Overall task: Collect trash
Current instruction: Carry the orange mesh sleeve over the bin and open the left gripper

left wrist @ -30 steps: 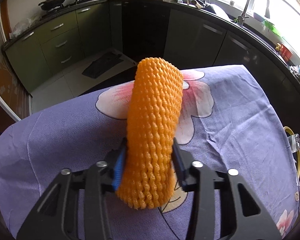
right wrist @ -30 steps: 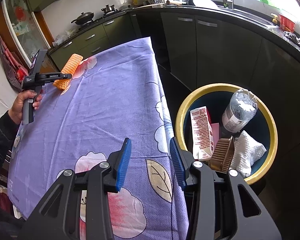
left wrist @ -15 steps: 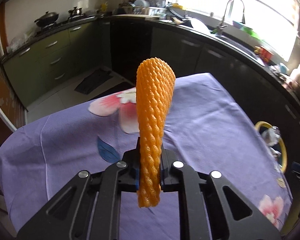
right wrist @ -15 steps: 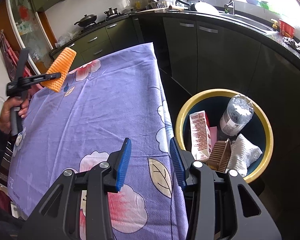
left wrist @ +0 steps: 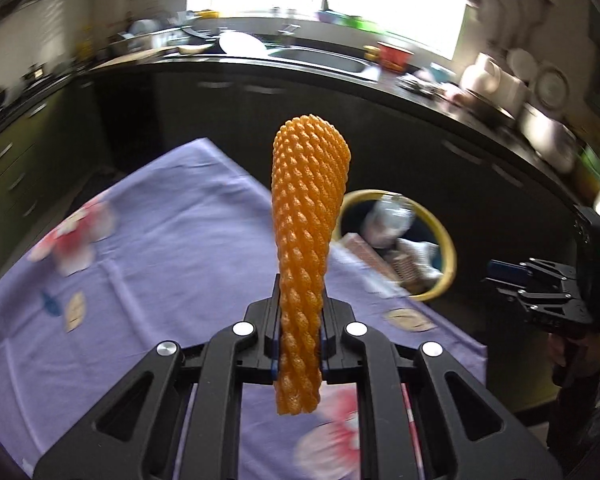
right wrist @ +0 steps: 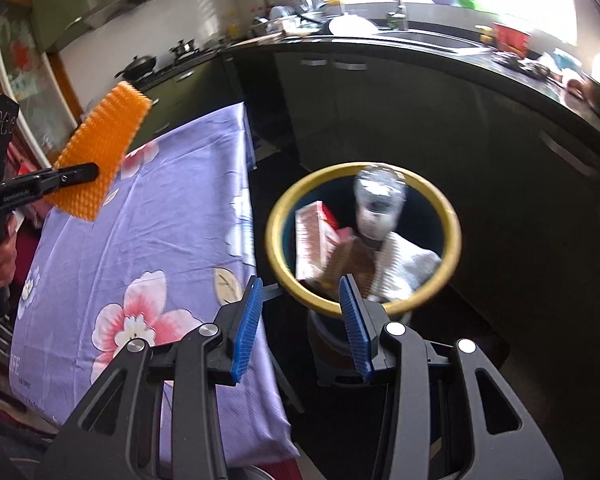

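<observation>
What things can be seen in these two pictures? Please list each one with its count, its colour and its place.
foam net sleeve: 1, orange, clamped in the left gripper, held in the air above the table
tablecloth: 1, purple with pink flowers, covers the table
trash bin: 1, yellow rim, dark inside, on the floor beside the table
carton: 1, red and white, in the bin
plastic bottle: 1, clear, in the bin
cloth: 1, white, in the bin
brown item: 1, in the bin, too blurred to name
kitchen counter: 1, dark, behind, crowded with dishes
left gripper: black, shut on the sleeve
right gripper: black, blue fingers, open, empty, over the bin's near edge
</observation>
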A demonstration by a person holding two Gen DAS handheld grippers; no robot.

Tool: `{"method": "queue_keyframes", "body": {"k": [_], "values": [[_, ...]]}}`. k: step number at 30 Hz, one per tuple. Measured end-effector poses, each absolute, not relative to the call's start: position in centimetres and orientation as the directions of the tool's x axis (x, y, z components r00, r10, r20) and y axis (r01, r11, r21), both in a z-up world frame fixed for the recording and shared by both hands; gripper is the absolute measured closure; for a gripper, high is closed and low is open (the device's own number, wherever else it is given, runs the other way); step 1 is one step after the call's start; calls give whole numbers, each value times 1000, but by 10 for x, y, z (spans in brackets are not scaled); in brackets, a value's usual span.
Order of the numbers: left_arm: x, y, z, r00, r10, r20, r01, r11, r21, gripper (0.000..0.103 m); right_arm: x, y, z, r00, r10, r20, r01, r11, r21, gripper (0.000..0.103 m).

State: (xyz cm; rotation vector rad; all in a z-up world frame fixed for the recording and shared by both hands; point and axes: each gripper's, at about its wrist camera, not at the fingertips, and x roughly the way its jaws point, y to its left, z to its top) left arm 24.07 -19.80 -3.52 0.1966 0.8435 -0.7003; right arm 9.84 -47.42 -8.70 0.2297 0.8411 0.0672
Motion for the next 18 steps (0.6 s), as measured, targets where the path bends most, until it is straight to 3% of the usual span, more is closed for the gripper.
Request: {"method": "queue_keyframes", "body": {"k": [8, 18], "values": [[228, -297, -51, 367, -529, -766, 764, 641, -77, 90, 68, -513, -92, 693, 150, -705, 83, 955, 285, 63], [242, -381, -94, 266, -491, -830, 860, 510, -26, 89, 59, -539, -111, 684, 162, -711, 127, 933, 335, 62]]}}
